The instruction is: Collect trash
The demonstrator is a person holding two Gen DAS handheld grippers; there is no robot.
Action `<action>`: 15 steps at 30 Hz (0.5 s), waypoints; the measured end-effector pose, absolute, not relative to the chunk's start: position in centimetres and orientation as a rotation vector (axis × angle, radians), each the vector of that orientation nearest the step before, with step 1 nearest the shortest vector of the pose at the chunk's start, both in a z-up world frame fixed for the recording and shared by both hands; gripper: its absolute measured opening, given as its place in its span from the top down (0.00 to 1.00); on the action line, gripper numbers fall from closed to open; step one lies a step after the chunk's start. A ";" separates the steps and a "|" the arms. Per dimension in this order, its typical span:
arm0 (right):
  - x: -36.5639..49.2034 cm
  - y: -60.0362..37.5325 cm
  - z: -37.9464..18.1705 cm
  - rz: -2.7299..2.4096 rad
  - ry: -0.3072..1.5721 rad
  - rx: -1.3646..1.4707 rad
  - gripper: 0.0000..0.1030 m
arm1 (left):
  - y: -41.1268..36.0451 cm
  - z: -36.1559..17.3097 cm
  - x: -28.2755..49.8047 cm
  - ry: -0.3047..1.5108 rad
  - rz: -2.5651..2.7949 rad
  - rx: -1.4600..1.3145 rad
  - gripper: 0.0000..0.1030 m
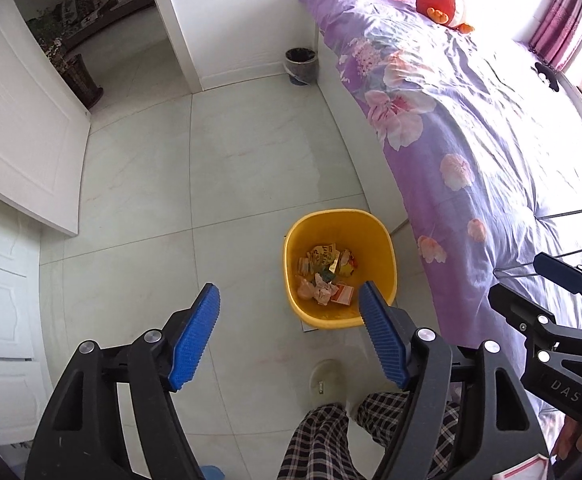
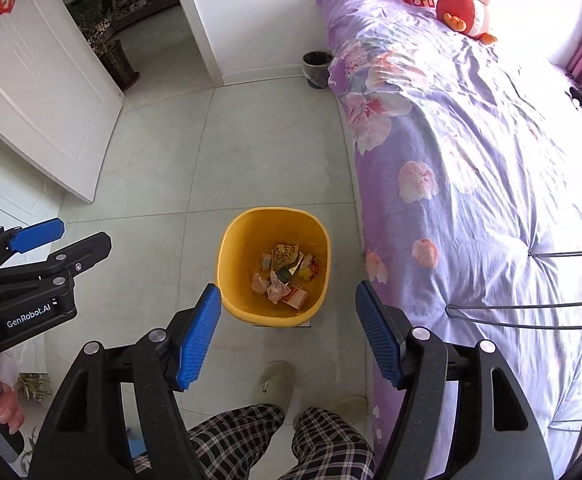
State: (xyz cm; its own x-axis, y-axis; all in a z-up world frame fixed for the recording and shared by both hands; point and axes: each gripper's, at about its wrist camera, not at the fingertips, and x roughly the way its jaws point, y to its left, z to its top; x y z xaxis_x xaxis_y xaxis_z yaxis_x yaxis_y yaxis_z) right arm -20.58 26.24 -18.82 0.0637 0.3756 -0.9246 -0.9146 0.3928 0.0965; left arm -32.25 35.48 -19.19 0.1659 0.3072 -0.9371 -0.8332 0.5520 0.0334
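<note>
Left tool [image 1: 289, 334] held above floor, blue pads spread apart, nothing between them. Right tool [image 2: 289, 332] beside it, pads likewise spread and empty. Both point steeply down at yellow bin [image 2: 273, 266] standing on pale floor tiles [image 2: 163, 168], close beside bed [image 2: 471, 168] with purple flowered cover. Crumpled wrappers and paper [image 2: 285, 276] lie at bin bottom. Person's checked trouser legs [image 2: 251, 440] and slippers [image 2: 275, 380] below bin. Small dark bin [image 2: 317, 66] by far wall.
</note>
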 end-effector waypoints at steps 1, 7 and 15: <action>-20.7 26.0 -18.5 1.069 1.089 -0.625 0.32 | 35.4 -18.9 -32.3 1.124 0.880 -0.562 0.30; -21.4 25.9 -17.9 1.082 1.096 -0.616 0.31 | 35.4 -18.2 -32.0 1.105 0.878 -0.578 0.28; -22.0 26.3 -17.4 1.103 1.078 -0.620 0.29 | 35.2 -17.7 -31.7 1.096 0.885 -0.565 0.27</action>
